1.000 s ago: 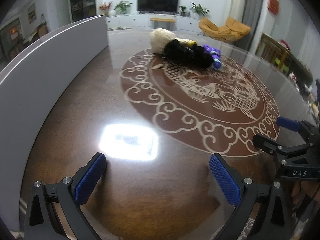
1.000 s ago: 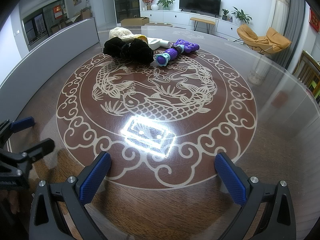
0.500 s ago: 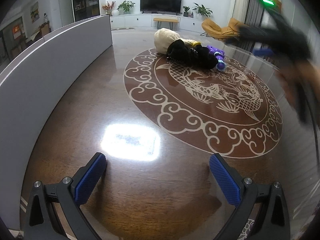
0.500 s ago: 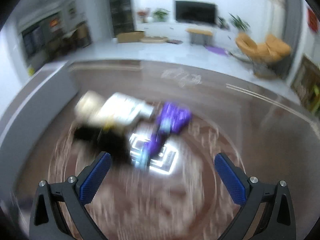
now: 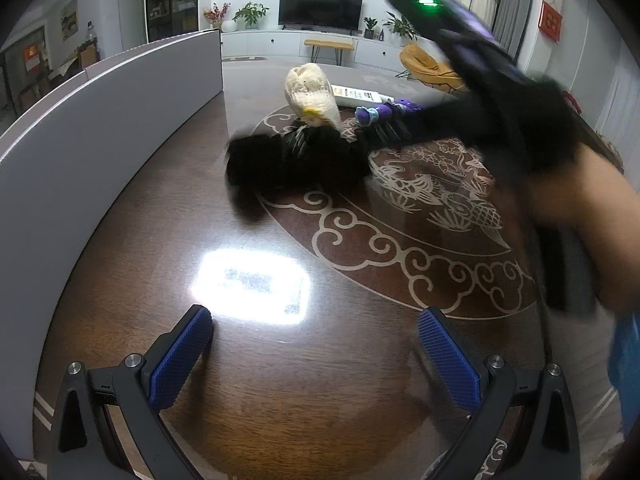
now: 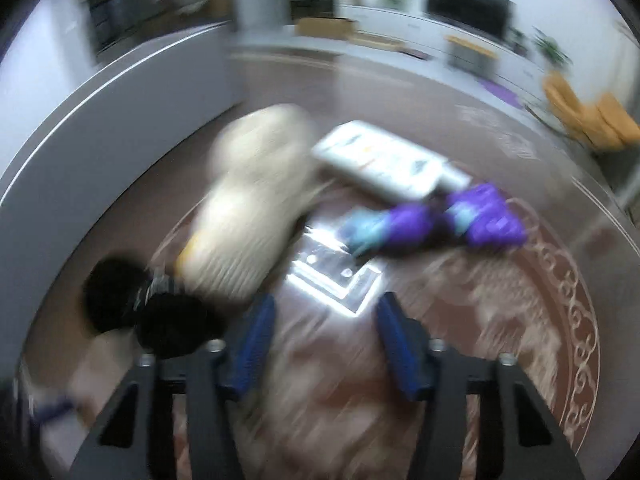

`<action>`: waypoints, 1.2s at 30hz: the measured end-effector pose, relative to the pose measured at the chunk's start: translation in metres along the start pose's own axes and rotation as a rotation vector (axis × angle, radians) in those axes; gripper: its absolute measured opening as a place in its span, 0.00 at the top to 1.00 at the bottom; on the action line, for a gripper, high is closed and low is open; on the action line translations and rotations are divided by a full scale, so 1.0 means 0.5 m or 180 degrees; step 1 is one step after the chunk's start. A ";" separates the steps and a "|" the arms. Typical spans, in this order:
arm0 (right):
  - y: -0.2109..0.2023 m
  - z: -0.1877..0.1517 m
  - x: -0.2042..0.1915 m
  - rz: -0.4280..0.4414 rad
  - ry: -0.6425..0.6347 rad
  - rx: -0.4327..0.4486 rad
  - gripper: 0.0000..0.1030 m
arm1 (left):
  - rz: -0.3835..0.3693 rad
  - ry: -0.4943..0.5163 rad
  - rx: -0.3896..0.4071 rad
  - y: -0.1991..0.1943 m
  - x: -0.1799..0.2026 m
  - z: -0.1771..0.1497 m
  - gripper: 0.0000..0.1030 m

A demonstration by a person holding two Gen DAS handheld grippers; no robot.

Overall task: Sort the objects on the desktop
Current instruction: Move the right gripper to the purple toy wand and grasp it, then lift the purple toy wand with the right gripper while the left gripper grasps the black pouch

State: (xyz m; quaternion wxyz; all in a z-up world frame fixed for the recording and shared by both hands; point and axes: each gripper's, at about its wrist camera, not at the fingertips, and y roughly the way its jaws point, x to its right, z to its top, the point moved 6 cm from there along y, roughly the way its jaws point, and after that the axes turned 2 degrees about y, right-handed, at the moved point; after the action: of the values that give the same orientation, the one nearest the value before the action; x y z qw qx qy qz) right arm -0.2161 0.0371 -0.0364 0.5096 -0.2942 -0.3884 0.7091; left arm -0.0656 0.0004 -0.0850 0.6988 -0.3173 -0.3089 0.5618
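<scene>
A pile lies on the round brown table: a cream knitted thing [image 5: 306,96] [image 6: 248,216], a black fluffy thing [image 5: 296,160] [image 6: 160,312], a purple toy [image 5: 380,114] [image 6: 440,220] and a flat white box [image 5: 356,96] [image 6: 384,160]. My left gripper [image 5: 316,344] hangs open over bare table, well short of the pile. My right gripper [image 6: 326,332] is over the pile's near edge, its jaws closing with nothing between them; the black thing is just left of its left finger. Both views are blurred around it. Its black housing [image 5: 492,80] and the person's forearm [image 5: 580,208] cross the left wrist view.
A tall grey curved panel [image 5: 100,128] [image 6: 100,112] runs along the table's left side. Lamp glare [image 5: 252,284] shines on the wood in front of my left gripper. Beyond the table are a TV [image 5: 320,8] and an orange chair [image 6: 592,120].
My right gripper swept from the table's near side over to the pile and its jaws narrowed. The black fluffy thing has shifted left and nearer in the left wrist view. The left gripper stayed still.
</scene>
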 end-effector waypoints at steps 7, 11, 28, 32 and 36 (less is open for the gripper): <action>-0.081 -0.035 0.051 -0.0009 0.0349 0.0204 0.43 | -0.0049 -0.0049 0.0030 -0.005 -0.002 -0.003 0.00; -0.045 0.039 0.172 0.0102 0.1594 0.0179 0.40 | -0.0060 -0.0059 0.0037 -0.006 -0.003 -0.004 0.00; -0.002 0.060 0.113 -0.0216 0.0872 0.0168 0.58 | -0.0113 -0.0079 0.0053 -0.001 -0.005 0.003 0.00; -0.035 -0.013 0.056 0.0019 0.0507 0.0121 0.58 | -0.0114 -0.0078 0.0052 -0.001 -0.005 0.003 0.00; -0.077 -0.093 0.002 0.0277 0.0191 0.0094 0.58 | -0.0119 -0.0086 0.0057 -0.002 -0.005 0.003 0.00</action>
State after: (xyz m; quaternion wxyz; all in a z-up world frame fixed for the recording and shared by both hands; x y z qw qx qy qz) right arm -0.1597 0.0568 -0.0280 0.4940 -0.3245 -0.3492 0.7271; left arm -0.0666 -0.0022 -0.0838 0.7078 -0.2976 -0.3191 0.5556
